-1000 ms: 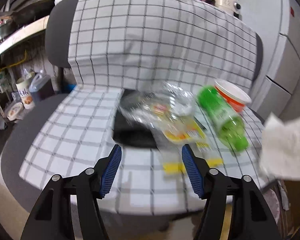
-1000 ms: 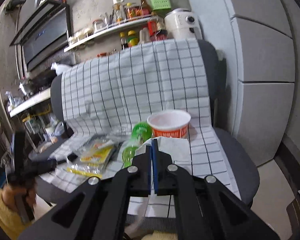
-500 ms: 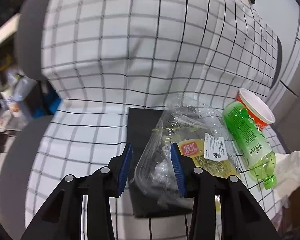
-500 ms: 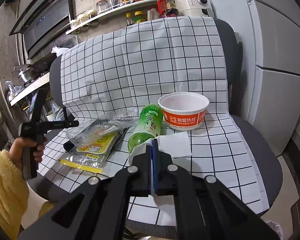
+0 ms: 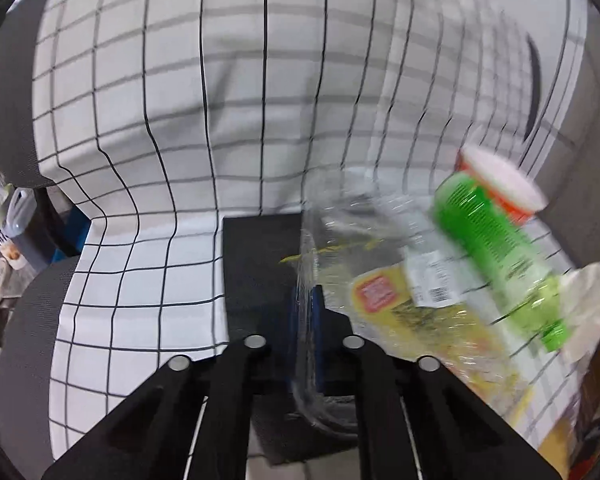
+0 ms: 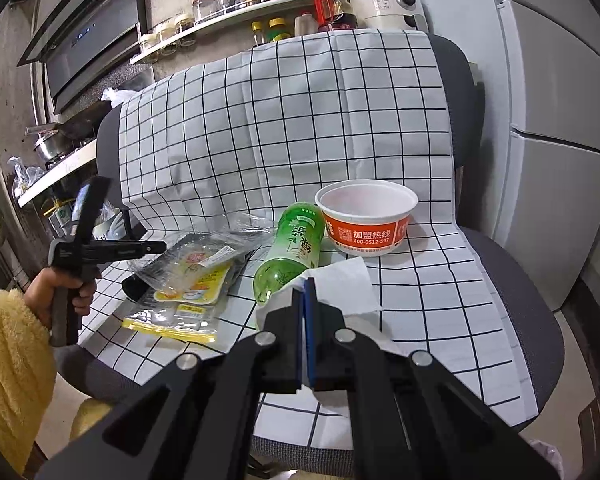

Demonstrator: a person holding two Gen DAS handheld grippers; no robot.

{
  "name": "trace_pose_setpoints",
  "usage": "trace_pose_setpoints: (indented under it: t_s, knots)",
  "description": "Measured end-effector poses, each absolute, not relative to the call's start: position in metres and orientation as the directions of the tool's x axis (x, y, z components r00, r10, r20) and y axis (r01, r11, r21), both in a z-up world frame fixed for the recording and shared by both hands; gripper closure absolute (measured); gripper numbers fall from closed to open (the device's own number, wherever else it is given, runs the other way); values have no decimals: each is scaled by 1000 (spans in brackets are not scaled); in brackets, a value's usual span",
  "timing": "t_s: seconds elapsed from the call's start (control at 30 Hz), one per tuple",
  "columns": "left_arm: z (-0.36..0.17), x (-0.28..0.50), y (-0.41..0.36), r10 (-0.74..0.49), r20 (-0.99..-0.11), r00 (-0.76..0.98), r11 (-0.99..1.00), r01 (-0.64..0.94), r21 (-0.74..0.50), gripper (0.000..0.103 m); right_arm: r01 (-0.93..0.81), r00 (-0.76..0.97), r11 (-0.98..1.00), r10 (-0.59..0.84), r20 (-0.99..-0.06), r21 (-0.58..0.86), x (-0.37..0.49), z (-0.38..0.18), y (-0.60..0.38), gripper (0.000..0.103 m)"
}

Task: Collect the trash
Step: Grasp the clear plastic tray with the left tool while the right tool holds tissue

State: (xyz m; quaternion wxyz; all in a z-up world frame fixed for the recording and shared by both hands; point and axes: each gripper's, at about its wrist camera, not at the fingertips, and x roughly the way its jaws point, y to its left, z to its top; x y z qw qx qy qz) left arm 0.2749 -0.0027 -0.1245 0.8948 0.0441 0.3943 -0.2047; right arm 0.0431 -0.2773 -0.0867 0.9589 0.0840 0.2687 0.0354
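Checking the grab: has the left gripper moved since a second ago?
Yes. The left gripper has advanced over the checked cloth toward the chair back; its jaws are closing on the clear plastic wrapper's edge.

Chair seat [image 6: 440, 320], under checked cloth [image 6: 300, 120]: bowl [image 6: 366, 220] at rear right; bottle [image 6: 294, 250] lying just left of it; tissue [image 6: 340, 284] in front; plastic wrappers [image 6: 192, 272] left, atop a dark flat object [image 5: 260, 264].

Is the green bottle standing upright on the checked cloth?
No, the green bottle lies on its side on the checked cloth, beside the orange and white bowl.
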Motion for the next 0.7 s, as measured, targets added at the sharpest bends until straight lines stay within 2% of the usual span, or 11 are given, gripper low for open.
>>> trace_pose_setpoints:
  t_s: [0.17, 0.47, 0.7]
  knots:
    - [-83, 232, 3, -355, -592, 724, 920, 383, -84, 98, -4, 867, 983, 95, -488, 184, 36, -81, -284, 101]
    - [-27, 134, -3, -442, -411, 797, 897, 392, -203, 98, 21, 904, 970, 86, -420, 244, 4, -57, -308, 101]
    - [-47, 67, -63, -557, -379, 739, 830, 482, -280, 98, 119, 913, 957, -1, -407, 265, -49, -43, -346, 101]
